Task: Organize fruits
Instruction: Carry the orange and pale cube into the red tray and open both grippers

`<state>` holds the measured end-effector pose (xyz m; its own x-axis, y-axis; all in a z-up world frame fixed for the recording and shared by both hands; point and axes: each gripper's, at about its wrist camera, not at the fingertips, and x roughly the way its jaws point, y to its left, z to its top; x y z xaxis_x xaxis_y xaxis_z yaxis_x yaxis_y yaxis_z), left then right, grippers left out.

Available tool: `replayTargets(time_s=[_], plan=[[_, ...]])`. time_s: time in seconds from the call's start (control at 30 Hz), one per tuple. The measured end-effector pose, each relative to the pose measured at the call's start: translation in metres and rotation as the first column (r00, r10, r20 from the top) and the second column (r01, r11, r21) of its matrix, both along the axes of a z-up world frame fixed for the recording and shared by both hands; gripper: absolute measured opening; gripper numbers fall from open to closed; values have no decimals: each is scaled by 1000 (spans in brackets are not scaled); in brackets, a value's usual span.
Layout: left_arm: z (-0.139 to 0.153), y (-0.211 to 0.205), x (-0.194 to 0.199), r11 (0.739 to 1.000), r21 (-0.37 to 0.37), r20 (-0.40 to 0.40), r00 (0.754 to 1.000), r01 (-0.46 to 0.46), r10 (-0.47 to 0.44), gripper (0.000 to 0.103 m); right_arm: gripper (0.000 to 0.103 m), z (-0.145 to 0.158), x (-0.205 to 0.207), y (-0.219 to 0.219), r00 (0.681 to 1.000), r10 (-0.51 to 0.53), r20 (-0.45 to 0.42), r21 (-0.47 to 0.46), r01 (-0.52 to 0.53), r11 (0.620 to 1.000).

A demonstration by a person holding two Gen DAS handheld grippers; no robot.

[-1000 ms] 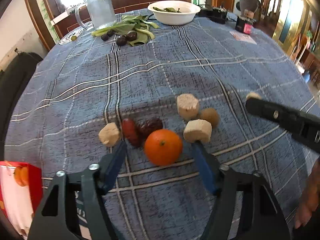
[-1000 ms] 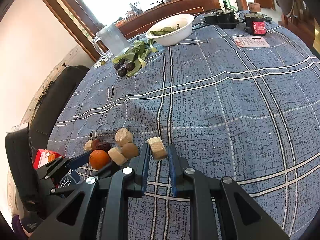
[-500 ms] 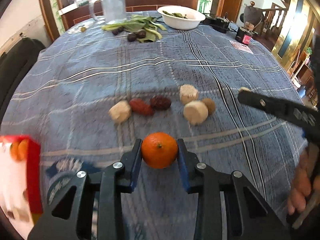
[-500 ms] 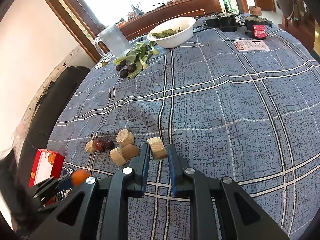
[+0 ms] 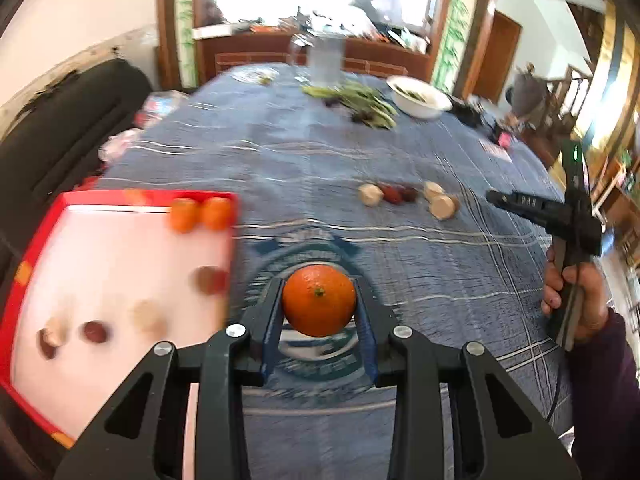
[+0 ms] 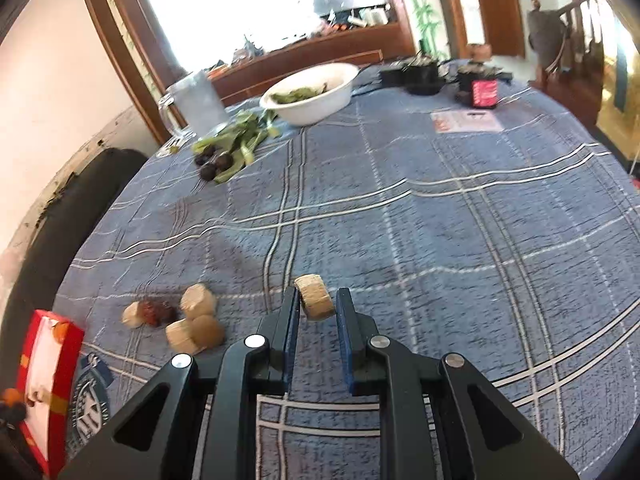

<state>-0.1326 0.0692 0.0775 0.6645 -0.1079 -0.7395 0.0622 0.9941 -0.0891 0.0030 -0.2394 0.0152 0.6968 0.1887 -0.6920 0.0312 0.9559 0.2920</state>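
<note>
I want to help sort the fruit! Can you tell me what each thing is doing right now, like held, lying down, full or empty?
Round orange tangerine: held in the left gripper, off the cloth.
Tan cork-like chunk: held in the right gripper.
Red-rimmed white tray: partly filled, with two tangerines and some small pieces.
Fruit group of tan and dark red pieces: lying on the blue checked tablecloth.
White bowl: upright, holding greens.
</note>
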Motion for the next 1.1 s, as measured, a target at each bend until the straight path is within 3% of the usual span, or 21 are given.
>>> replayTargets(time_s=[0.13, 0.23, 0.3, 0.37, 0.47, 0.6, 0.8, 1.1], plan=[[10, 41, -17, 997, -29, 42, 997, -66, 67, 36, 17, 12, -11, 23, 1000, 1, -3, -29, -1, 1000], [12, 69, -25, 993, -41, 53, 993, -107, 109, 36, 17, 30, -28, 75, 993, 118, 29, -37, -116, 993], [10, 87, -25, 990, -49, 53, 989, -136, 138, 36, 17, 44, -45, 121, 969, 236, 78, -64, -231, 971], [6, 104, -25, 983, -67, 41, 984, -168, 171, 36, 17, 59, -64, 174, 911, 391, 129, -70, -385, 920], [-2, 122, -28, 975, -94, 22, 979, -200, 202, 36, 17, 68, -87, 232, 825, 542, 161, -42, -543, 839], [-9, 139, -37, 969, -101, 3, 974, -225, 226, 36, 17, 55, -107, 289, 757, 641, 129, -10, -645, 764], [-19, 158, -47, 959, -84, -2, 962, -272, 273, 36, 17, 32, -136, 330, 677, 734, 64, -36, -733, 679], [-28, 171, -44, 948, -18, 20, 948, -317, 317, 36, 17, 13, -157, 336, 632, 774, 41, -21, -774, 633]])
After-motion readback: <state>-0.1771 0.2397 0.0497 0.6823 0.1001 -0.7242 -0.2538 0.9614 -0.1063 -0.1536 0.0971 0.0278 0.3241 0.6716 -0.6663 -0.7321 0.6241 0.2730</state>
